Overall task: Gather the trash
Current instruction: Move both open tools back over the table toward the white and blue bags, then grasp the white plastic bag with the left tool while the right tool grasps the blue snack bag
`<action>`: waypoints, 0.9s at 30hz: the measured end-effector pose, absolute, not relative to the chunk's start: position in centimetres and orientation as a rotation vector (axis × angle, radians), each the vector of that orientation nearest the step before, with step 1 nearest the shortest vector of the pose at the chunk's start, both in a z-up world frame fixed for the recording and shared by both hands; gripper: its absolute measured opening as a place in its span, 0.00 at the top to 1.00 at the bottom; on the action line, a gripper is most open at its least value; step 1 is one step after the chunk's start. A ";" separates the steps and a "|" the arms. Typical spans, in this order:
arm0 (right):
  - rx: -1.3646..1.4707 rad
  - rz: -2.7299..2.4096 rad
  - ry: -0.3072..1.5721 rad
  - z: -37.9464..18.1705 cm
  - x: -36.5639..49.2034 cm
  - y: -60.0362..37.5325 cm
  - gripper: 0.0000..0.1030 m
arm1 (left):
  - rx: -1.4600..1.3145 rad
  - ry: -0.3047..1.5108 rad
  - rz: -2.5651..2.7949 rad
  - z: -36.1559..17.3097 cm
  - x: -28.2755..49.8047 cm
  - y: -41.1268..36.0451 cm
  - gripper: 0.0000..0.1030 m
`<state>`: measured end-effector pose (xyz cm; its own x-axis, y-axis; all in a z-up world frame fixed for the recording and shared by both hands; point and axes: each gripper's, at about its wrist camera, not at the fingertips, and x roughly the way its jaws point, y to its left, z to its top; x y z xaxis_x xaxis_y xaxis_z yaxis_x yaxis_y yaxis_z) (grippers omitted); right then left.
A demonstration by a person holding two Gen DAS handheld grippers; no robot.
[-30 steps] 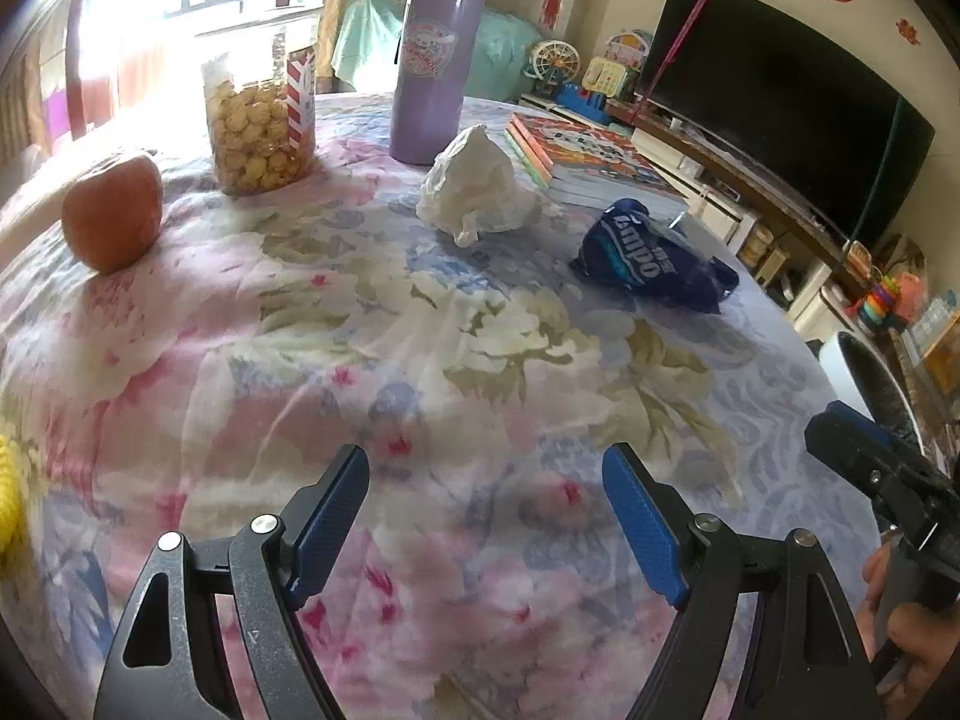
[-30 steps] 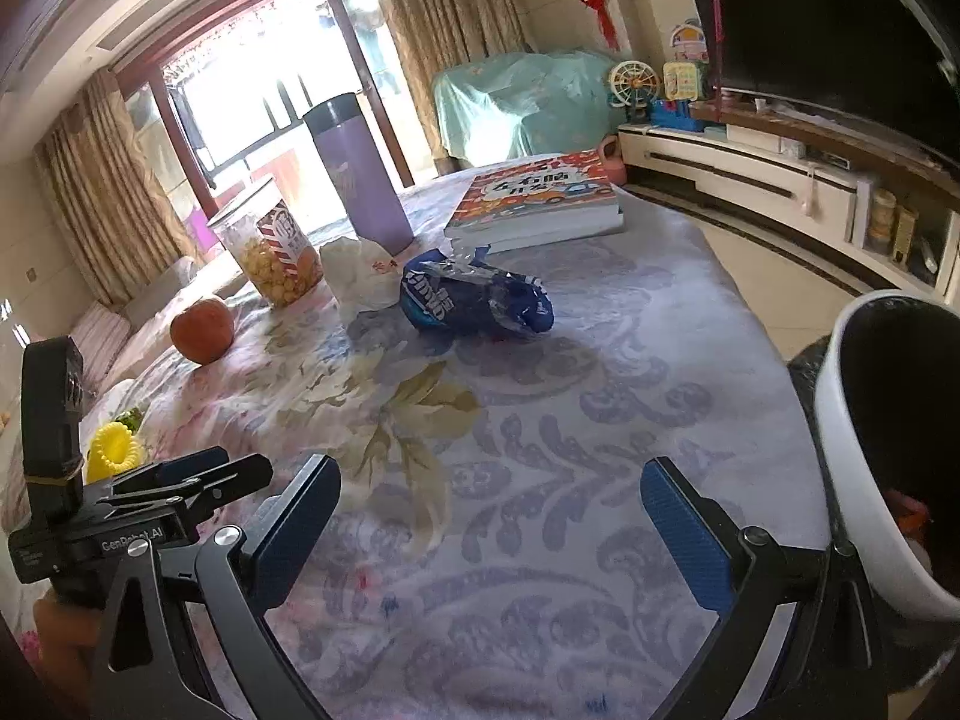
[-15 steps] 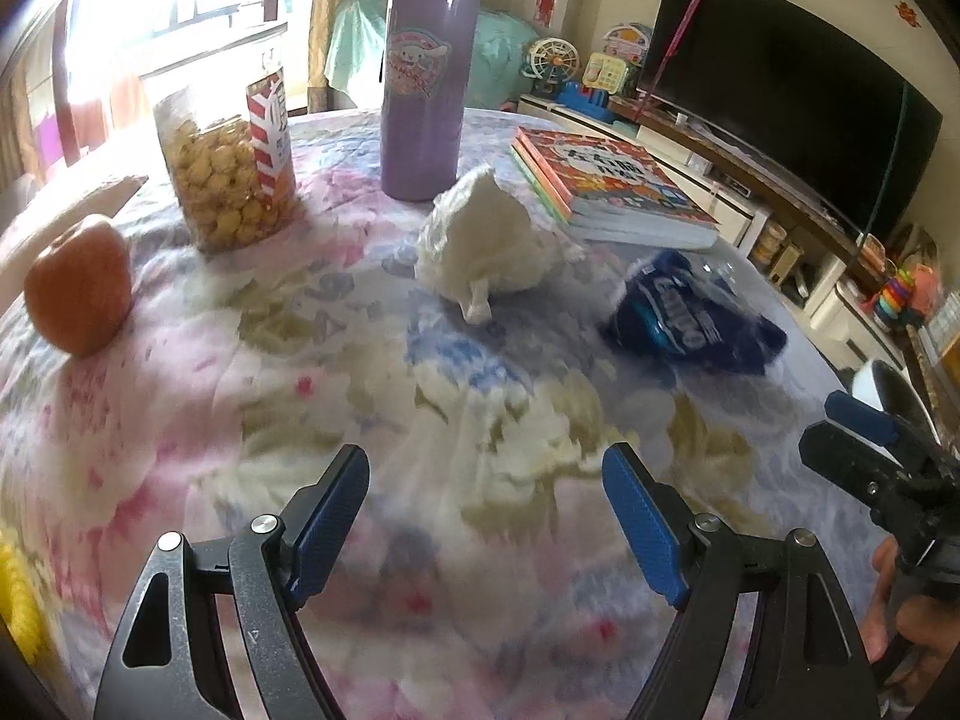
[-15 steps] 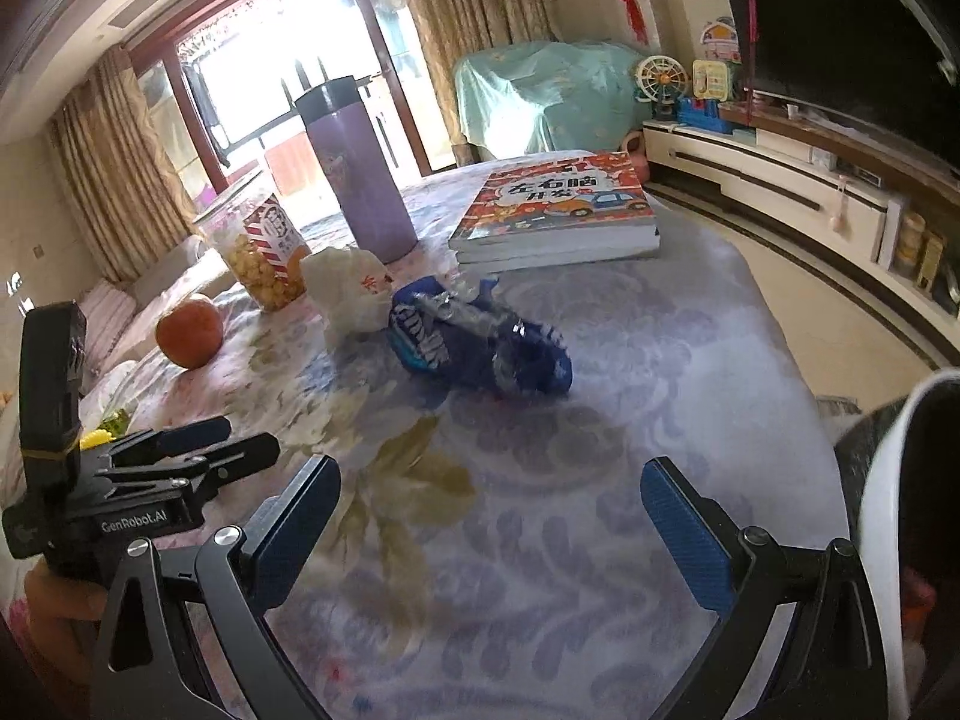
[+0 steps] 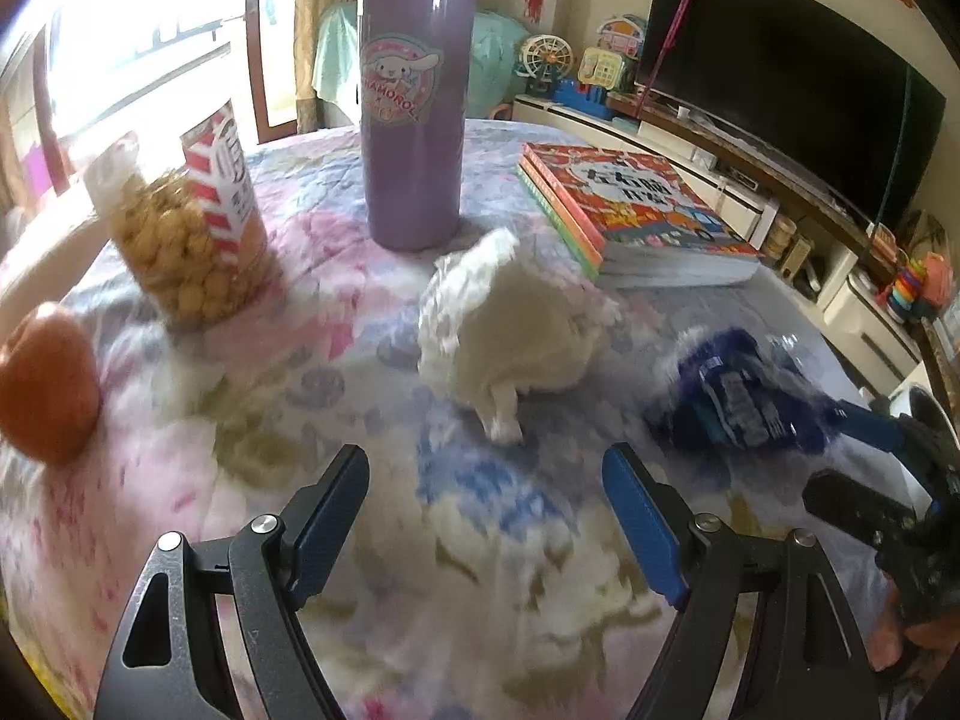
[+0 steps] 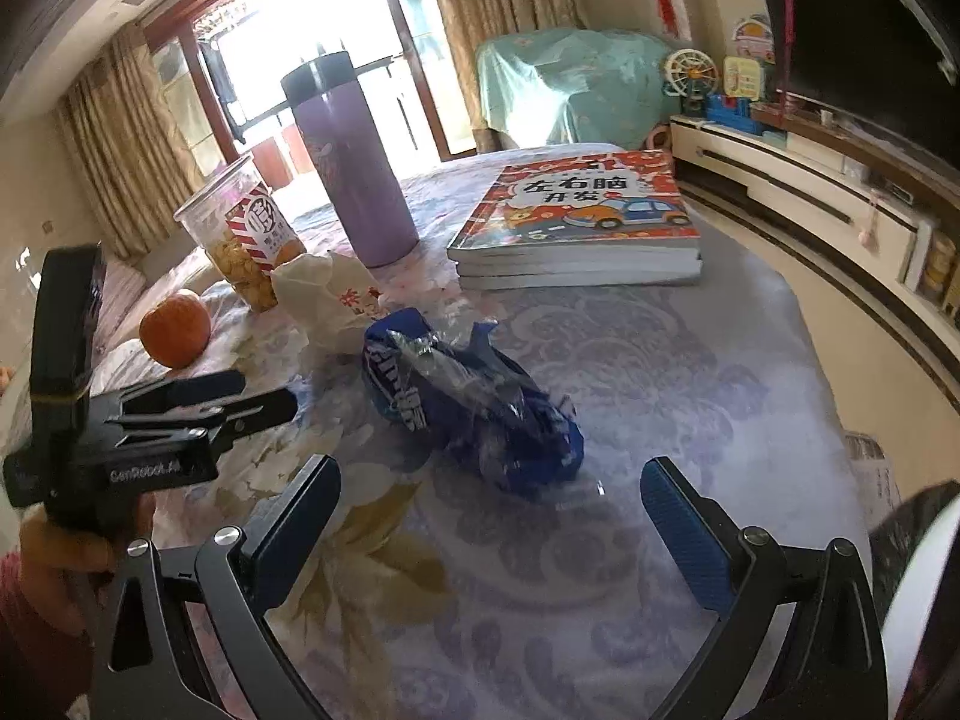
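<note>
The counter (image 6: 690,360), under a floral cloth, carries keepers and rubbish mixed together. The keepers are set toward the far side: a stack of books (image 6: 576,228), a purple flask (image 5: 414,120), a snack jar (image 5: 192,234) and an orange fruit (image 6: 175,330). Two pieces of trash lie nearer, side by side: a crumpled white tissue (image 5: 510,330) and a crushed blue wrapper (image 6: 474,408).

The left tongs (image 5: 486,516) are spread wide and empty, lined up just short of the tissue, judged to be for its pickup. The right tongs (image 6: 486,522) are likewise wide apart and hold nothing, with the wrapper just ahead of the jaws.

A white-rimmed bin (image 6: 918,594) is cut off at the right edge, judged to be the trash's destination; its contents cannot be seen. The left wrist view is motion-blurred, so wrapper print cannot be read there.
</note>
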<state>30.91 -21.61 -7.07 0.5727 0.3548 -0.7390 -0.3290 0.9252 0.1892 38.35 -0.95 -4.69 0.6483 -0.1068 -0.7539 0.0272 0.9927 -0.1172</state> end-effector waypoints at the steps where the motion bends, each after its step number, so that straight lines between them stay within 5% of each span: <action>1: 0.029 0.402 0.874 -7.1 31.2 -21.5 0.02 | -0.100 0.862 -0.075 -4.7 38.9 -0.9 0.22; 13: 0.007 0.434 0.882 -7.9 33.1 -21.0 0.04 | -0.106 0.872 -0.097 -6.9 42.9 -1.8 0.24; 15: 0.013 0.441 0.894 -8.1 33.4 -21.0 0.11 | -0.110 0.875 -0.102 -7.0 43.2 -1.8 0.25; 19: 0.030 0.449 0.917 -8.4 33.6 -21.0 0.41 | -0.124 0.884 -0.109 -7.3 43.7 -1.8 0.44; 23: 0.053 0.435 0.906 -8.2 33.2 -21.4 0.45 | -0.127 0.876 -0.131 -7.3 43.6 -1.9 0.66; 25: 0.069 0.430 0.901 -8.1 32.8 -21.7 0.47 | -0.117 0.879 -0.134 -7.3 43.3 -2.0 0.91; 27: 0.090 0.421 0.899 -7.9 32.2 -22.0 0.48 | -0.109 0.880 -0.140 -7.3 42.9 -2.2 0.91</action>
<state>32.21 -22.02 -7.86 0.5465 0.3921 -0.7400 -0.3173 0.9147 0.2503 42.94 -2.17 -7.29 0.6286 -0.1669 -0.7596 0.0776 0.9853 -0.1523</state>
